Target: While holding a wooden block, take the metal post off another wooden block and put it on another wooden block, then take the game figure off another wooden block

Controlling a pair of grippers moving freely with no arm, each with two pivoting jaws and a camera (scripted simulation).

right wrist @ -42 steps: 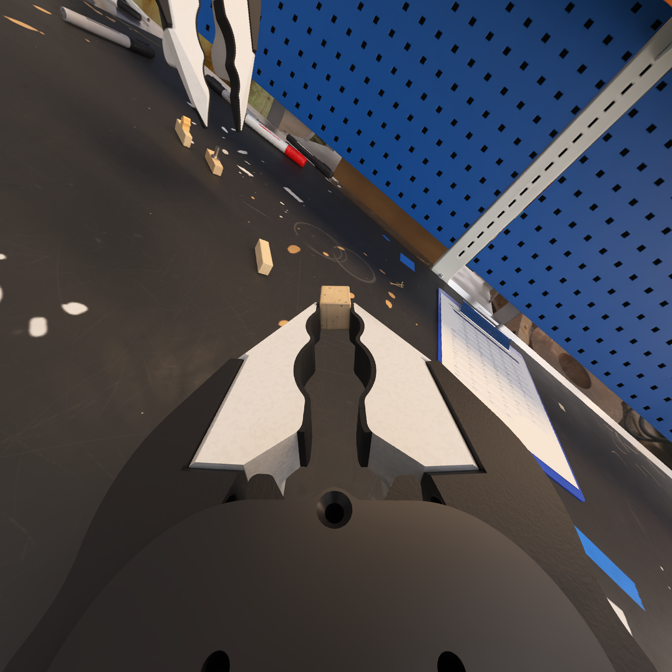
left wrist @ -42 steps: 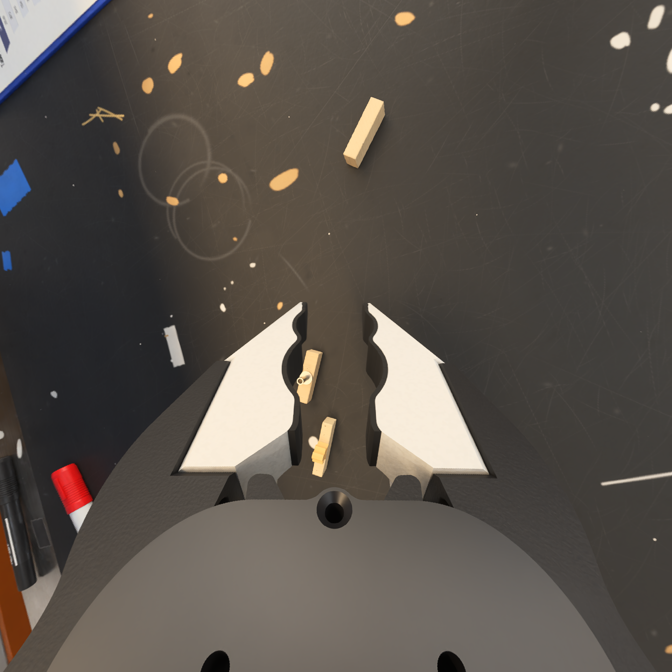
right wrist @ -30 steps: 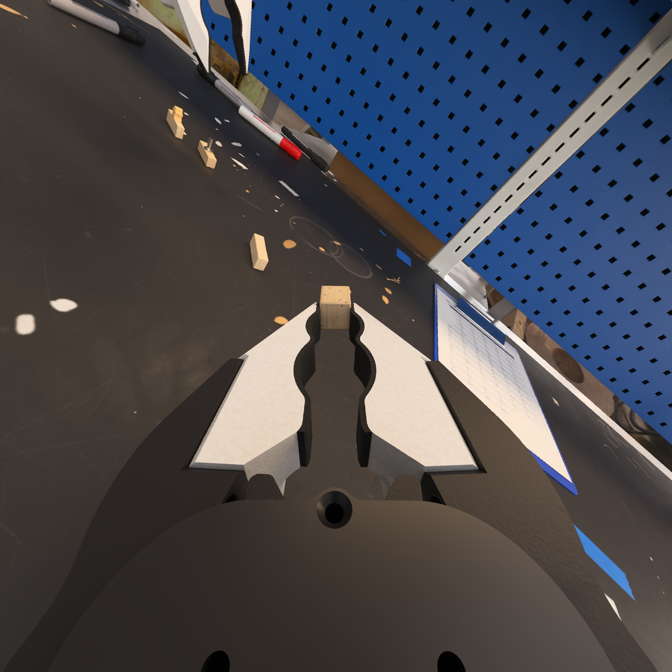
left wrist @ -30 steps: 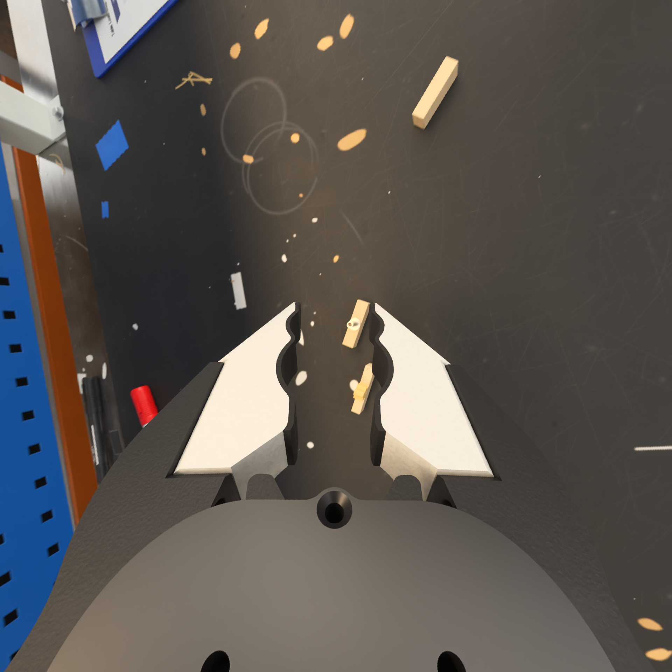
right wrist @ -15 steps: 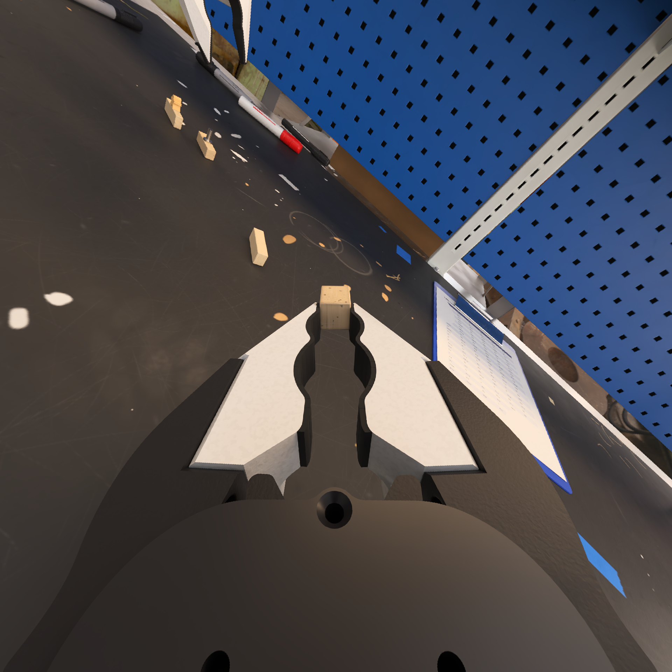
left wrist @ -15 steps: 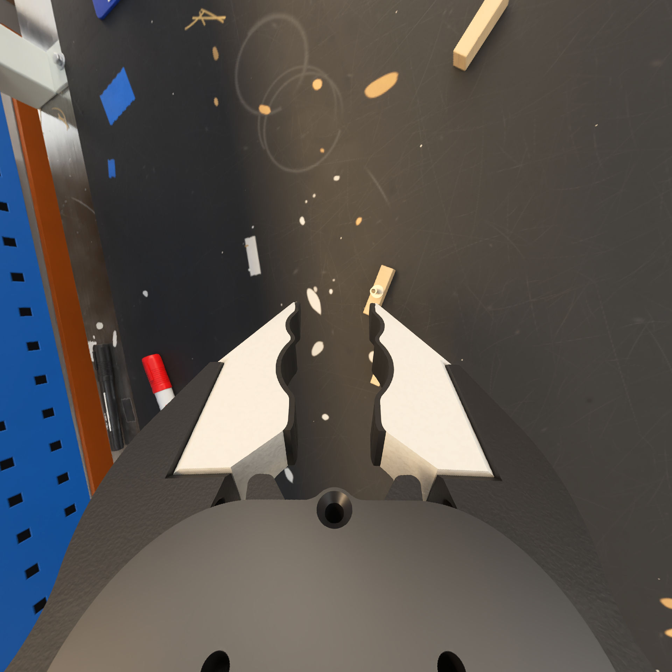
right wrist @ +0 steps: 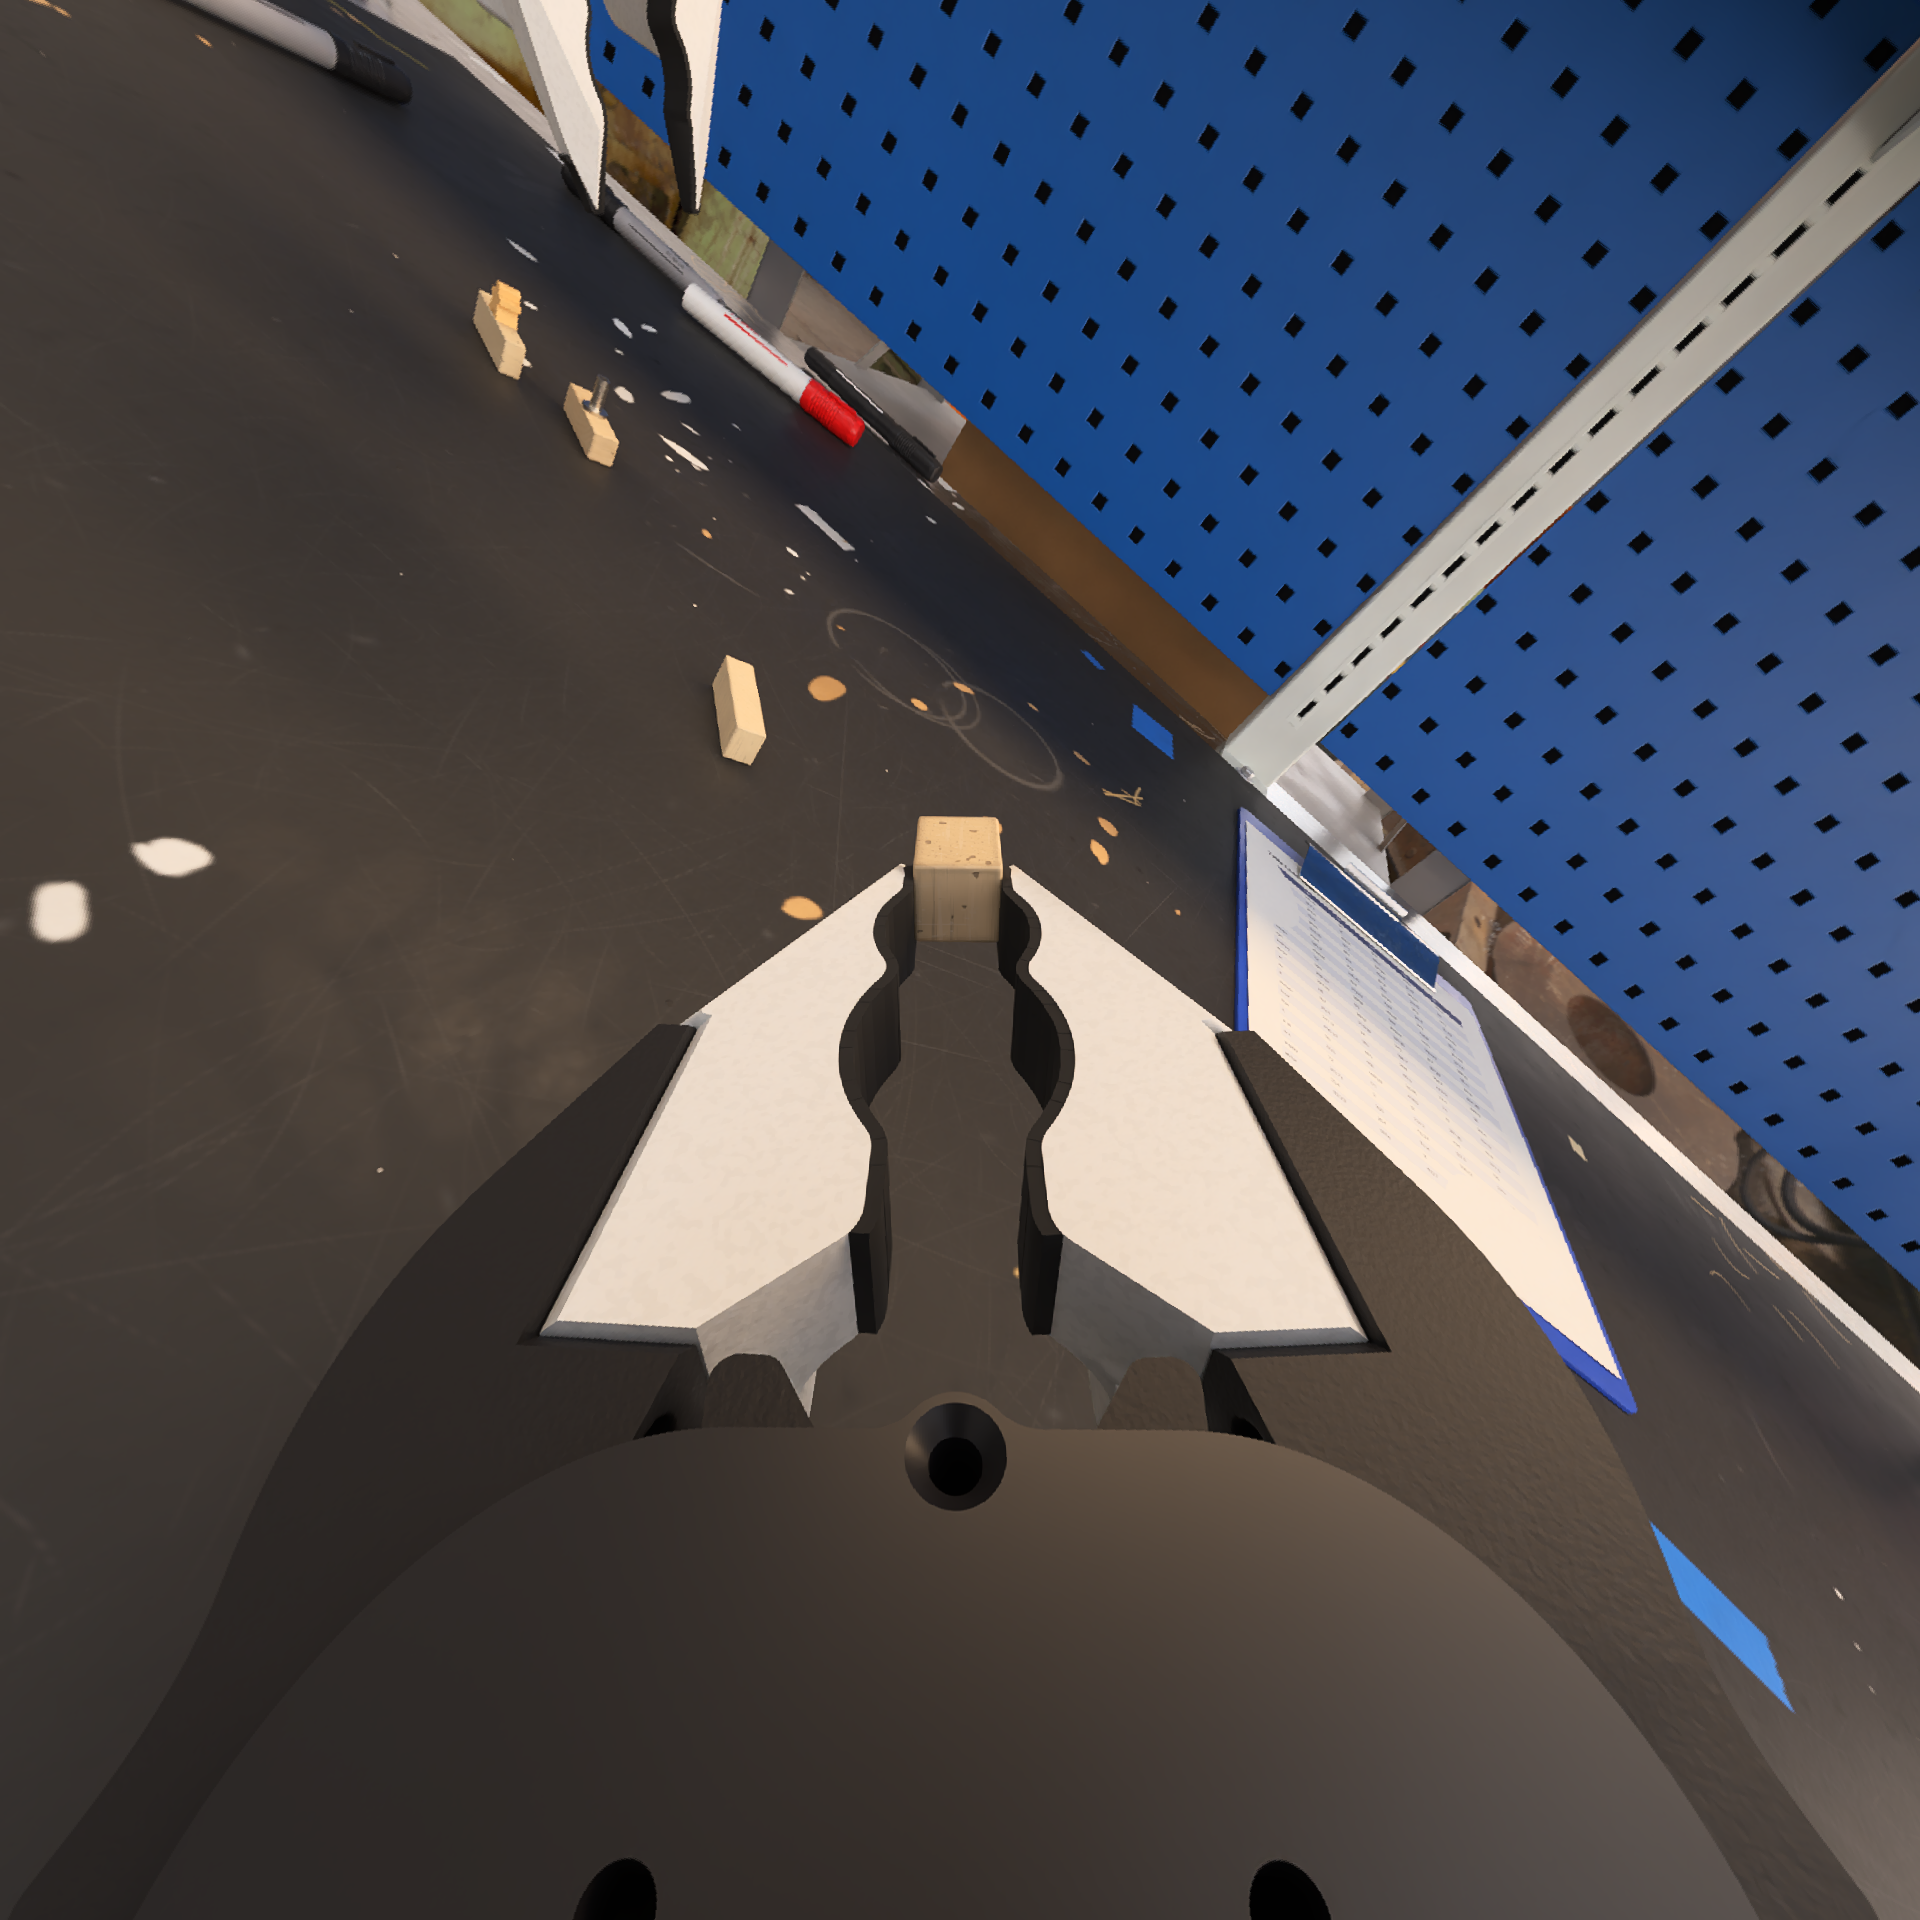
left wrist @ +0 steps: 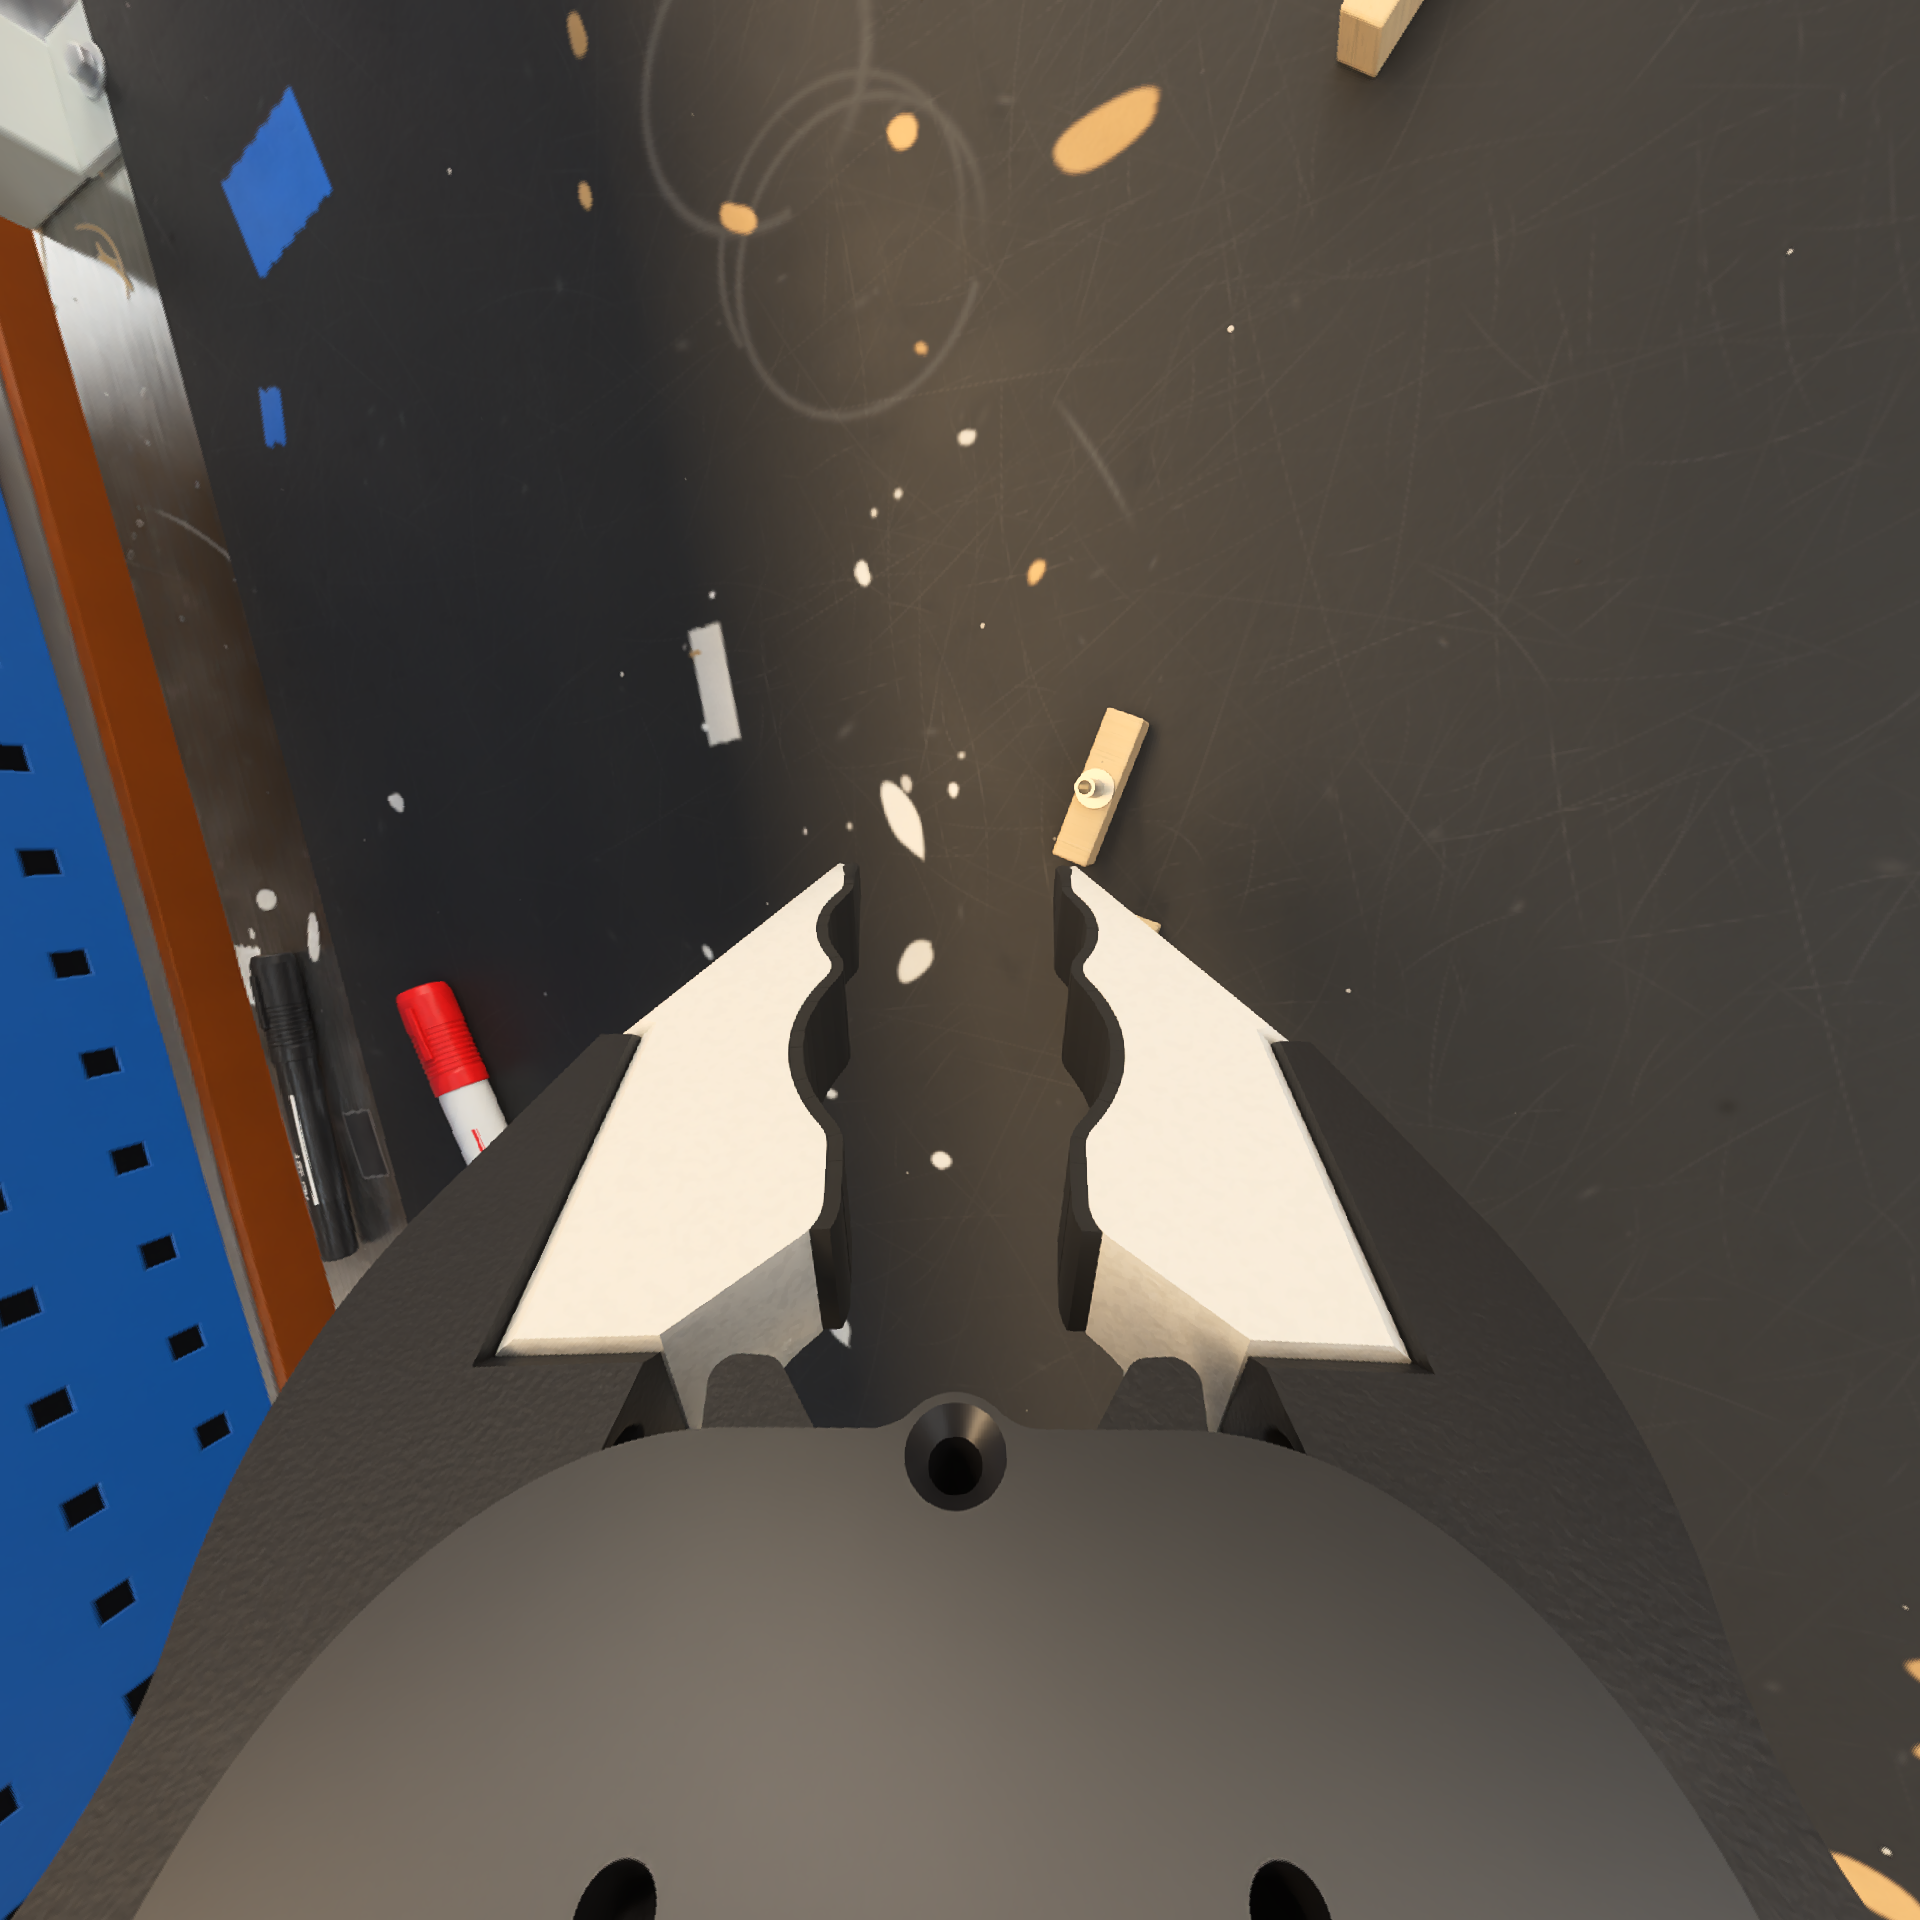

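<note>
My right gripper (right wrist: 957, 883) is shut on a small wooden block (right wrist: 957, 878), held above the dark table. My left gripper (left wrist: 954, 873) is open and empty, high above the table; it also shows far off in the right wrist view (right wrist: 634, 177). A wooden block (left wrist: 1101, 787) with the metal post (left wrist: 1088, 787) standing in it lies just beyond my left gripper's right fingertip; both show in the right wrist view, the block (right wrist: 590, 424) and the post (right wrist: 600, 393). Another block carrying the game figure (right wrist: 501, 324) lies beyond it. A bare block (right wrist: 739, 710) lies nearer my right gripper.
A red-capped marker (left wrist: 449, 1065) and a black marker (left wrist: 301, 1101) lie by the blue pegboard (right wrist: 1351, 312) at the table's back edge. A clipboard (right wrist: 1392, 1081) lies to the right of my right gripper. Paint spots and blue tape mark the table (left wrist: 1507, 623).
My left gripper has pulled back and shifted left, so the post block has gone from between its fingers to beyond the right fingertip. The figure block has slipped behind the right finger. The right gripper keeps its block.
</note>
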